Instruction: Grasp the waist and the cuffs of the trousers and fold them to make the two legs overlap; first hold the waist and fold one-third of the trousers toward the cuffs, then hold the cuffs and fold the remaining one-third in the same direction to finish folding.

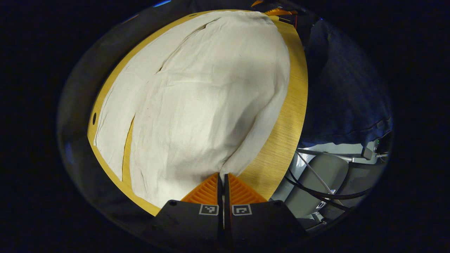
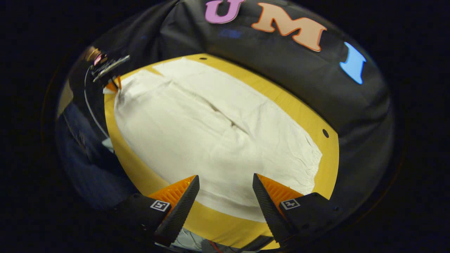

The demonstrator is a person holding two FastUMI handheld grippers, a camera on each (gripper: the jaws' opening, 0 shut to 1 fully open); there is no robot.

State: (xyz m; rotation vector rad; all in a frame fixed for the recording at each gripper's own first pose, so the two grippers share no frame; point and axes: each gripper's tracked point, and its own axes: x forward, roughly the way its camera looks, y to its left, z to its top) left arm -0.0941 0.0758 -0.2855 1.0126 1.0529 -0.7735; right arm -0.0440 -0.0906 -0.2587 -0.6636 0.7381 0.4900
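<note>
Trousers (image 1: 197,105) lie on the bench (image 1: 281,140), legs already overlapped, my left tongs (image 1: 222,182) pinching an edge at 6 o'clock, right tongs (image 2: 225,189) wide above them; both thirds-folds remain.

We see a wooden table (image 1: 281,147) with a light, yellowish top and a small dark hole (image 1: 94,118) near one edge. On it lie the pale trousers (image 1: 211,105), spread flat and covering most of the top, so that bare wood shows just as a border around the cloth.
</note>
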